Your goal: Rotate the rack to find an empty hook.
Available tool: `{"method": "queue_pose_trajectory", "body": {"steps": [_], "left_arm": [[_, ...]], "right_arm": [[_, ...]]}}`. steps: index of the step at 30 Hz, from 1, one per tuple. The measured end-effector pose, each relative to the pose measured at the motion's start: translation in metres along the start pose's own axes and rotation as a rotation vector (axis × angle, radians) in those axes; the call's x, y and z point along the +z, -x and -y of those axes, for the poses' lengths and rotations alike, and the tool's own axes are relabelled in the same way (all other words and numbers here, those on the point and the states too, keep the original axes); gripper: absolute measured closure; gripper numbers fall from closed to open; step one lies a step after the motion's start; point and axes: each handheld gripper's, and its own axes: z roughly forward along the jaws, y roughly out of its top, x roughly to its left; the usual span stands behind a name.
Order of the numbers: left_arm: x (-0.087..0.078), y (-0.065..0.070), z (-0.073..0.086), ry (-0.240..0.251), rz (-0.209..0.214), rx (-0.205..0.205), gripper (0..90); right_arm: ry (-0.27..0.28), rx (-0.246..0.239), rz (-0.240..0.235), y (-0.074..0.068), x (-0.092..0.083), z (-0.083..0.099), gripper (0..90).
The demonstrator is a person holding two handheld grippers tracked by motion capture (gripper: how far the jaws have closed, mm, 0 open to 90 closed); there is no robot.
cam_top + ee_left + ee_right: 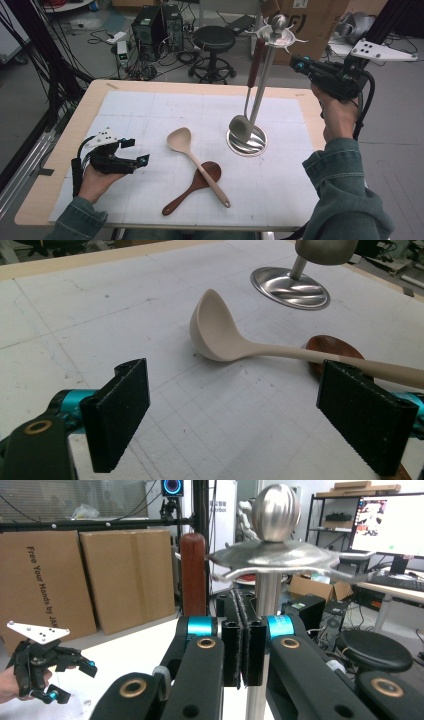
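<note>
Steel utensil stand [247,141] carries one hanging ladle [241,125]; left gripper [131,152] gapes empty, right gripper [296,63] is clamped empty.

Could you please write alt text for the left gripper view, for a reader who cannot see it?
The left tool is open, its two black pads framing a cream ladle that lies on the white gridded mat. The ladle's handle crosses over a brown wooden spoon. Behind them stands the shiny round base of a metal utensil stand.

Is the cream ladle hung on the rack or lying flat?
Lying flat: the cream ladle rests on the mat, its handle across the brown spoon.
</note>
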Motion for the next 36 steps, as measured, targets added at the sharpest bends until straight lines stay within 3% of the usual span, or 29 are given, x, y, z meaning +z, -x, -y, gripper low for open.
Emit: {"method": "queue_pose_trajectory", "body": {"steps": [12, 24, 36], "left_arm": [[0.0, 0.0, 0.0, 0.002, 0.002, 0.001, 14.4], [-0.001, -0.001, 0.0, 0.011, -0.001, -0.005, 14.2], [-0.002, 0.0, -0.001, 0.013, -0.001, -0.005, 14.2]], "right_arm": [[-0.007, -0.026, -0.005, -0.007, 0.005, -0.009, 89.6], [-0.02, -0.053, -0.033, -0.018, 0.023, -0.012, 89.6], [-0.043, -0.058, -0.018, -0.029, 0.044, -0.016, 89.6]]}}
